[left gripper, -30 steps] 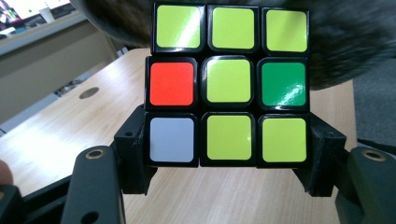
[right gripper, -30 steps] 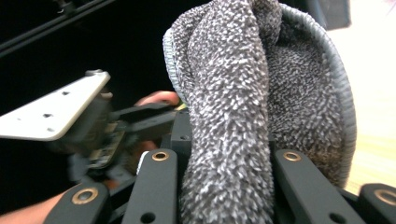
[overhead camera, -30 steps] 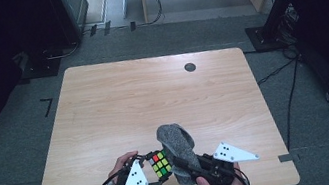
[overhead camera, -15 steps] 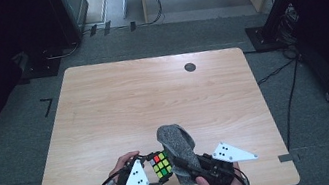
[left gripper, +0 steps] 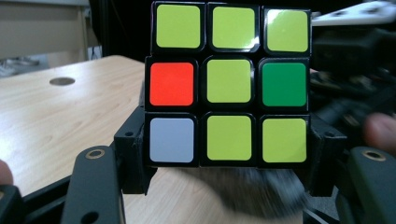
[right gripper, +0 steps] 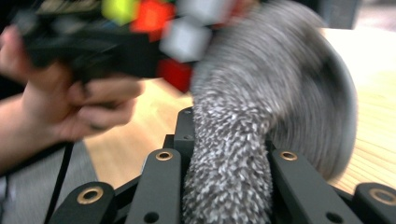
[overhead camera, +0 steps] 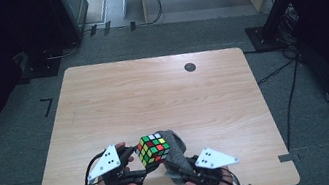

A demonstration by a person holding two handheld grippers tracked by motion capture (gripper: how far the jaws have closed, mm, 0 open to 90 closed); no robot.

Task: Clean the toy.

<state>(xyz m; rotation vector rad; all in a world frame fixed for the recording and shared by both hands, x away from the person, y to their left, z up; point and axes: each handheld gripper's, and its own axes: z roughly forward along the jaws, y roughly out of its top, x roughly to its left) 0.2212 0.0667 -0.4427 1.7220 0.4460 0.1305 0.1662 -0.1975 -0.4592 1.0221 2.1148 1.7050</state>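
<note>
Wiping a puzzle cube (overhead camera: 153,149) with a grey cloth (overhead camera: 177,155), by the look of it, low over the near edge of the wooden surface (overhead camera: 152,94), around 6 o'clock in the high view. Left claw (overhead camera: 135,164) clamped on the cube, jaws pressed against two opposite sides, yellow-centred face toward its camera in the left gripper view (left gripper: 229,84). Right claw (overhead camera: 181,170) clamped on a bunched fold of the cloth, seen squeezed between the jaws in the right gripper view (right gripper: 229,177), the free end curving up against the cube at about 3 o'clock of it. To do this well: keep the left grip firm and square so no layer twists under pressure; press the cloth flat to one face at a time rather than dabbing with its edge; turn the cube between strokes to bring each side round; keep the strokes short, away from the left jaws, to avoid snagging the fabric on them. No containers anywhere on the surface; apart from the held things, just a small dark round disc (overhead camera: 190,67) near the far edge, about 1 o'clock.
</note>
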